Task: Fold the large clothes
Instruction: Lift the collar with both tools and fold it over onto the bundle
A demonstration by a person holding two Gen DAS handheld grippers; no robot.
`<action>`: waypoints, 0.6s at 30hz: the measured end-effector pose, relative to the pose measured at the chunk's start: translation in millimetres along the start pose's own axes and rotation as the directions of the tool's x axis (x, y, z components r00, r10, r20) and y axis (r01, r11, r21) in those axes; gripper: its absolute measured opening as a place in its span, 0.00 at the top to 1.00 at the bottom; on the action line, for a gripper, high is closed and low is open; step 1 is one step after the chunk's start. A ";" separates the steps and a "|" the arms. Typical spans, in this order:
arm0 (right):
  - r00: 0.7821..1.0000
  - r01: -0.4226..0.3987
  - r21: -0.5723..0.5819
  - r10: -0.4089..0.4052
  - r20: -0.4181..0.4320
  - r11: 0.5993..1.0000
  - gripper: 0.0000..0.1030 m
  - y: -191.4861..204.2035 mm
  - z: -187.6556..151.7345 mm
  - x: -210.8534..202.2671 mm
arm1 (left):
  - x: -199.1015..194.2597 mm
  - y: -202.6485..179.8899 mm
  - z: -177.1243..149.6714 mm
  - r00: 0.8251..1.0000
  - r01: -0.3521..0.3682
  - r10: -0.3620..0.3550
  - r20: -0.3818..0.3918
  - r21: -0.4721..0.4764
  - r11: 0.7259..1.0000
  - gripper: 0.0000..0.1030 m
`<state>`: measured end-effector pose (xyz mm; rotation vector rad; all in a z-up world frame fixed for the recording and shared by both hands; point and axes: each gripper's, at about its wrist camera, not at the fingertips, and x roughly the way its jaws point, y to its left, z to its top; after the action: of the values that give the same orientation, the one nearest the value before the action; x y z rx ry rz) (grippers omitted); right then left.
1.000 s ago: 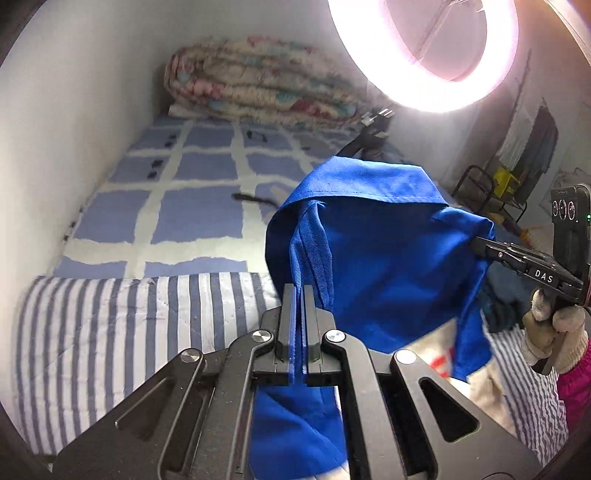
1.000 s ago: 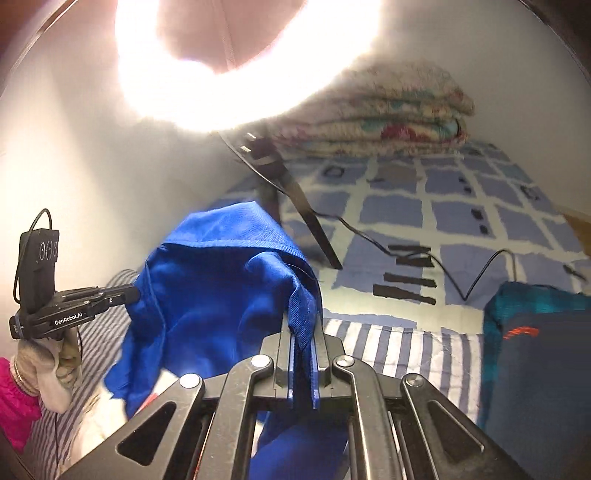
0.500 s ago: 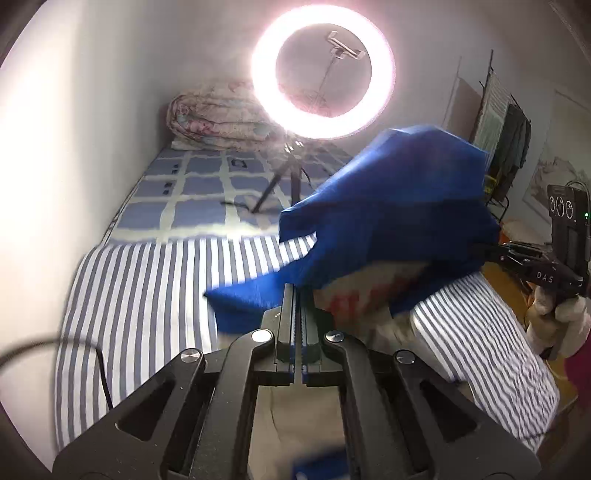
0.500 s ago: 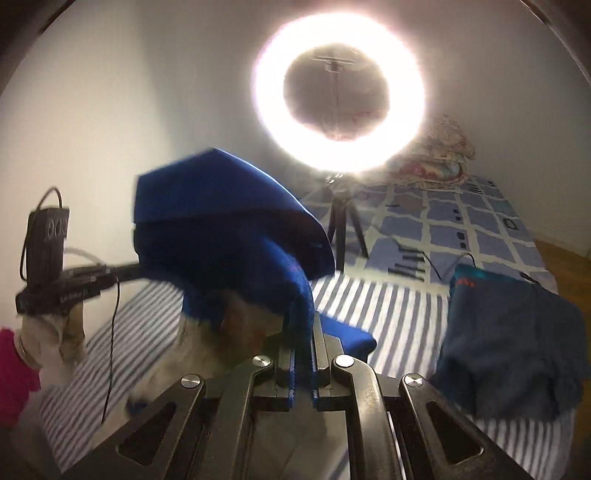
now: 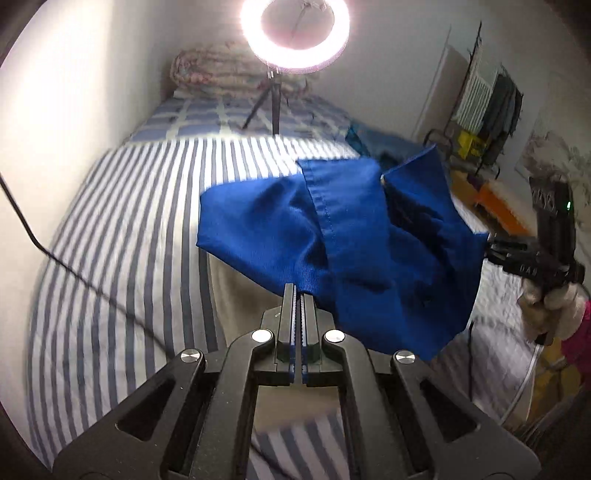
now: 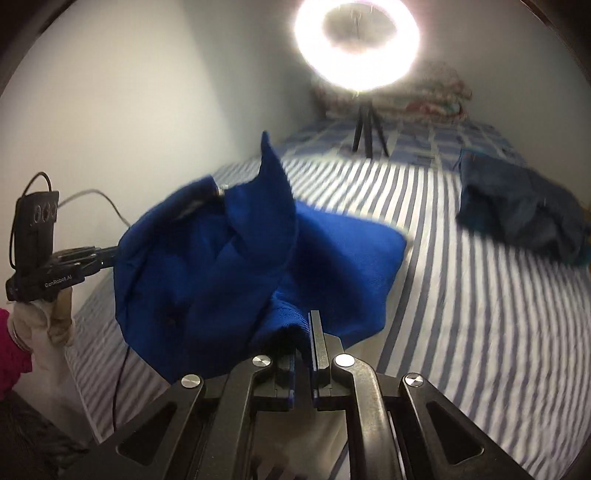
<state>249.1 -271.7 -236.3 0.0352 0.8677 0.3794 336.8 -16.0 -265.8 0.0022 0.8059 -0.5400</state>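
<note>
Above the striped bed [image 5: 122, 236], at my twelve o'clock, the blue garment [image 5: 332, 236] hangs clamped between both grippers, left gripper [image 5: 299, 295] and right gripper [image 6: 308, 325]; I've swung it back from the ring light [image 5: 295, 33], ready to spread flat.

I see a bed with a blue-and-white striped sheet [image 5: 122, 236] against a plain white wall [image 6: 122, 110], a glowing ring light [image 5: 294, 33] on a tripod [image 6: 367, 129], and a folded floral quilt [image 5: 218, 70] behind it.
</note>
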 end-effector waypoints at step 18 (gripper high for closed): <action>0.958 0.187 -0.118 -0.154 0.243 0.975 0.50 74.7 -2.9 -205.0 | -167.2 -43.4 13.1 0.992 0.025 -0.020 0.123 -0.040 0.999 1.00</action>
<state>103.9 -272.0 -73.4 -0.1230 0.6046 0.2666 231.3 20.4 -133.4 -0.0774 0.6978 -0.5397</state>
